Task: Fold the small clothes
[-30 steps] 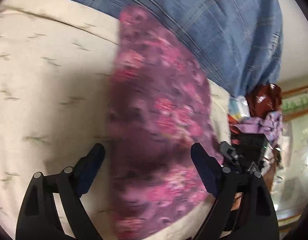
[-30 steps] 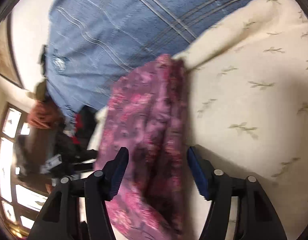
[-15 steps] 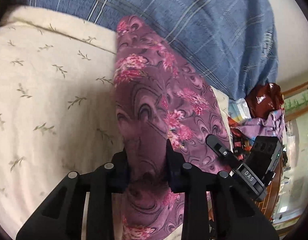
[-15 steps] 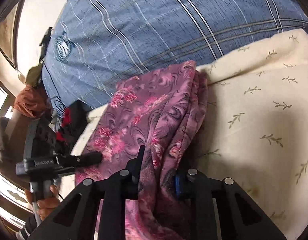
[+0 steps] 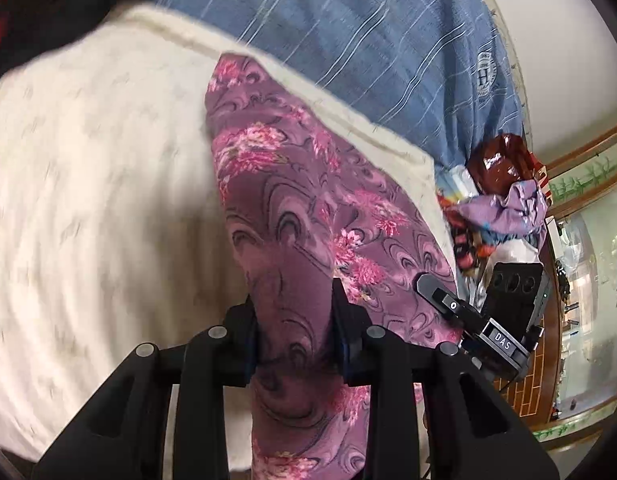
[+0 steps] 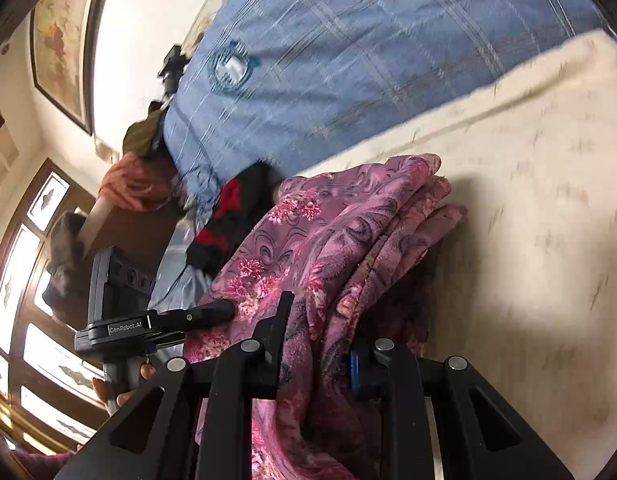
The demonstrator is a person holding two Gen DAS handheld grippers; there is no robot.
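Presently listed, left to right. Item one: left claw (image 5: pixel 294 332), clenched on a bunched edge of the garment (image 5: pixel 308 216), cloth pinched between both pads and trailing below them. Item two: garment, purple with pink floral print, stretched from this claw forward across the cream bedspread (image 5: pixel 100 208) to a far corner lying near the bedspread's edge; beyond it, a blue checked cloth (image 5: pixel 368 40). Item three: right claw (image 6: pixel 320 344), likewise clamped on gathered folds of the same garment (image 6: pixel 348 232), several layers stacked just ahead of its pads, the rest hanging beneath. Each claw shows at the edge of the other's view, so the two grips sit close together along one end. Handling note, as judgement: both held points should travel together at equal height, keeping the edge taut, then lower flat onto the far portion so layers align and no crease is trapped; release only once the cloth rests.
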